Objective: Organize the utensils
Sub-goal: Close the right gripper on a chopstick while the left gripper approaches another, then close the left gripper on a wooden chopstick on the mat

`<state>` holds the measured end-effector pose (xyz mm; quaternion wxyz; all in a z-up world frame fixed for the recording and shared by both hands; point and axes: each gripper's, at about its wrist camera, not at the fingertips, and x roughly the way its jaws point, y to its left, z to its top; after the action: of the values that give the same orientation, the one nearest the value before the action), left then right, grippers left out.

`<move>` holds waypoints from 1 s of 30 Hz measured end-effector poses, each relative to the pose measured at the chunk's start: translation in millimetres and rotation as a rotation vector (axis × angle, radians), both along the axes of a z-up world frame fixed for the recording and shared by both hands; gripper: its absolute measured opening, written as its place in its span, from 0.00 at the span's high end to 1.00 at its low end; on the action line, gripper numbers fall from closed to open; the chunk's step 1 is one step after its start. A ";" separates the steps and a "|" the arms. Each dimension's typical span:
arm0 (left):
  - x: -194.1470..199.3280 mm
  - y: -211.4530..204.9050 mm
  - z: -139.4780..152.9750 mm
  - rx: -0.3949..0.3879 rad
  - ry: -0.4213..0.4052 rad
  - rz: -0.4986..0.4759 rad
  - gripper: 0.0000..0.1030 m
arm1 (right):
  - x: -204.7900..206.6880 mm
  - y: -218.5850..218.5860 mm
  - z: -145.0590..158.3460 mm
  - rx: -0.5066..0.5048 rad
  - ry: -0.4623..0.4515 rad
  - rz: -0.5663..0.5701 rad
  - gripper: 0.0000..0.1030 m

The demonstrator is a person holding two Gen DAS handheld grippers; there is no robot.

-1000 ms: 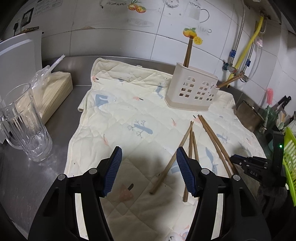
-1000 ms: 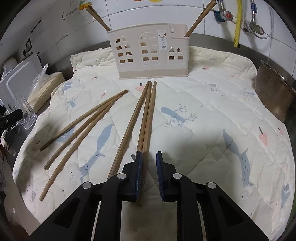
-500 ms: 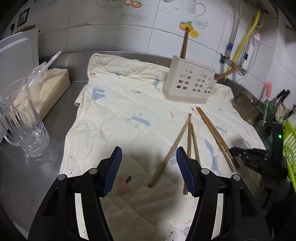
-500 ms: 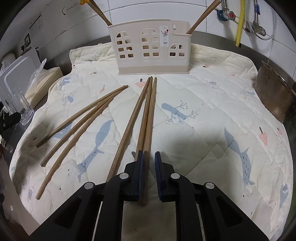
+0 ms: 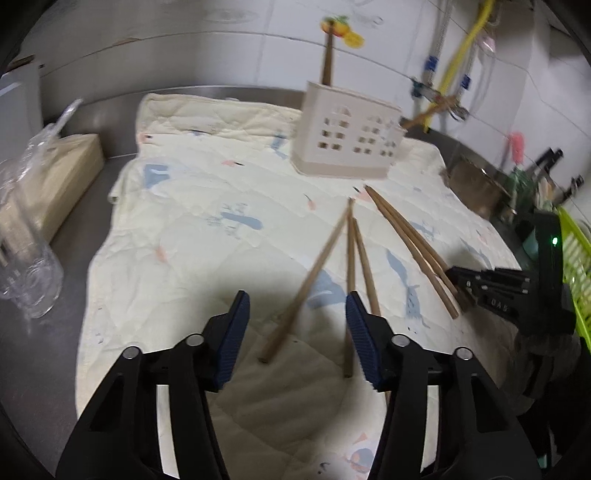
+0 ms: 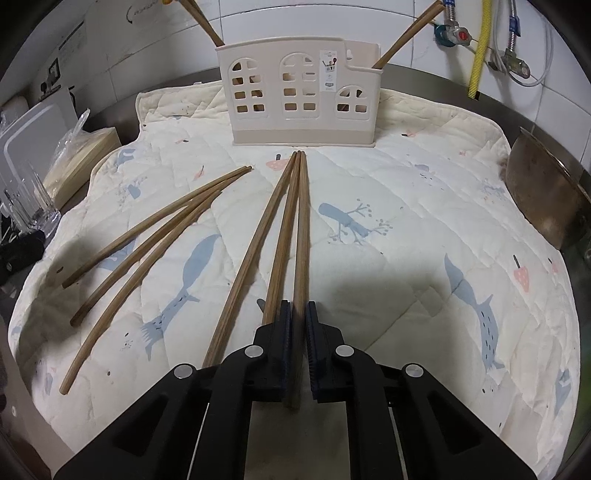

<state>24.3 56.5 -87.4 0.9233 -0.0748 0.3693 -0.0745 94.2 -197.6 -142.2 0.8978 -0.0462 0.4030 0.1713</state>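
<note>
My right claw (image 6: 298, 314) has narrowed onto one chopstick (image 6: 301, 236) lying on the quilted mat (image 6: 406, 206) before the utensil holder (image 6: 299, 96), readying a lift, while my left claw (image 5: 295, 325) hangs open.

White tiled wall (image 6: 332, 22) fills the top of the frame, with a yellow hose (image 6: 478, 48) and valves at upper right. A steel counter (image 5: 92, 206) runs below it, covered by a pale quilted cloth (image 6: 406, 229) printed with blue whales.
</note>
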 end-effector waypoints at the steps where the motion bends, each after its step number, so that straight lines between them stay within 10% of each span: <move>1: 3.2 -3.4 -2.3 0.004 0.007 -0.017 0.53 | -0.6 -0.6 0.7 0.002 -0.003 -0.002 0.93; 8: 27.2 -13.6 -21.7 0.032 0.067 -0.061 0.77 | -11.4 -15.1 17.8 0.034 -0.048 -0.022 0.94; 30: 39.5 -23.4 -17.0 0.085 0.058 -0.066 0.94 | -25.5 -24.4 70.7 0.074 -0.181 0.000 0.94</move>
<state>63.8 33.1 -104.4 0.9115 -0.0256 0.4012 -0.0871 68.6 -222.0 -71.5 0.9317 -0.0283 0.3135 0.1814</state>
